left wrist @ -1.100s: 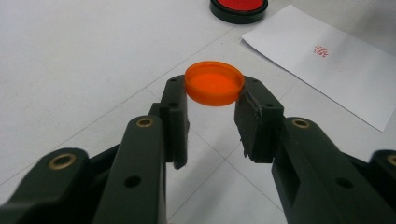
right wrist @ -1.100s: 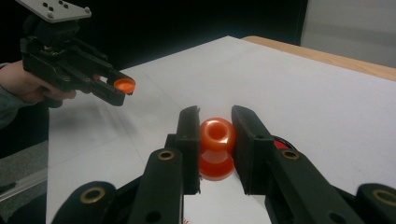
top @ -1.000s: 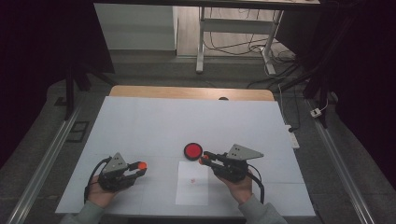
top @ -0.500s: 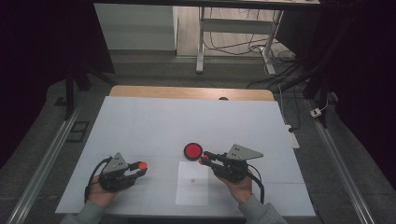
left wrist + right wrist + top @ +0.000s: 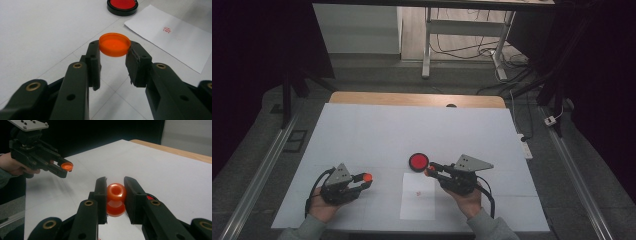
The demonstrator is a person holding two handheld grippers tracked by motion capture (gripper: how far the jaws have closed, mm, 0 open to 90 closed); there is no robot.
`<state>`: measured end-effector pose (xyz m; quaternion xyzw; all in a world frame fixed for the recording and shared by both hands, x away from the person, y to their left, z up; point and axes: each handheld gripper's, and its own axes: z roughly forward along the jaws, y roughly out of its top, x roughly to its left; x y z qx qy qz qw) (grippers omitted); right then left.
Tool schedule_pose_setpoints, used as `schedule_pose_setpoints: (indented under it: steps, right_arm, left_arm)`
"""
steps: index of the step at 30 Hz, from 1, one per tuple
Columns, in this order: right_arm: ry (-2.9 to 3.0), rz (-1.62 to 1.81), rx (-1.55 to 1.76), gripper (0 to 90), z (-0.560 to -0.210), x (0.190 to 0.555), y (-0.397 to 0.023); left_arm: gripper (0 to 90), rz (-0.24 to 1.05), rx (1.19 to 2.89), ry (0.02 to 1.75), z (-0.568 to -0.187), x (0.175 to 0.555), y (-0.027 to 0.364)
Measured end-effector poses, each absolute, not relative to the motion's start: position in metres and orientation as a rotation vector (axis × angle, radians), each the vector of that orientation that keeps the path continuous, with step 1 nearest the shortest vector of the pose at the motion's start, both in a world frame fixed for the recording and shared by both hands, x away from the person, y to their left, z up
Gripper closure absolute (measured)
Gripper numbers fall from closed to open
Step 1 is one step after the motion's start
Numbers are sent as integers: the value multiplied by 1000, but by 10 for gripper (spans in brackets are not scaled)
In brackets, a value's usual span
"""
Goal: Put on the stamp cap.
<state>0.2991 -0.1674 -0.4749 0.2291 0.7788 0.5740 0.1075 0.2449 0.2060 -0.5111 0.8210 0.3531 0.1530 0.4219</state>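
Two grips | your left gripper (image 5: pixel 113 53) clamps orange cap (image 5: pixel 114 44) (held off table) | your right gripper (image 5: pixel 115 185) pinches orange stamp (image 5: pixel 116 198) near red ink pad (image 5: pixel 418 161)

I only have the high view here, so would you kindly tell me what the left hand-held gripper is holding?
Observer: The left hand-held gripper pinches a shallow orange cap by its rim, hollow side up.
Operator: Thank you. And what is the orange thing in the right one?
Observer: The right hand-held gripper is shut on an orange stamp with a rounded, dimpled knob.
Operator: Is there anything on the paper?
Observer: Yes, the white sheet bears one small red stamp mark, and the round red ink pad lies open beyond it.
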Motion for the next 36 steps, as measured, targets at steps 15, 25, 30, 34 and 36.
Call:
schedule_pose_setpoints:
  steps: [15, 25, 30, 34, 36]
  right_arm:
    - [2296, 1709, 668, 722, -475, 299, -165]
    - [2300, 1709, 660, 722, -475, 299, -162]
    - [2303, 1707, 660, 722, -475, 298, -160]
    - [2305, 1710, 662, 722, -476, 298, -159]
    - [2307, 1711, 662, 722, -476, 298, -159]
  left_arm:
    - [650, 371, 2076, 848, -507, 251, 188]
    - [650, 368, 2089, 820, -505, 254, 179]
    - [650, 361, 2100, 800, -504, 257, 175]
    - [650, 357, 2107, 788, -503, 258, 170]
    - [650, 354, 2112, 781, -503, 260, 167]
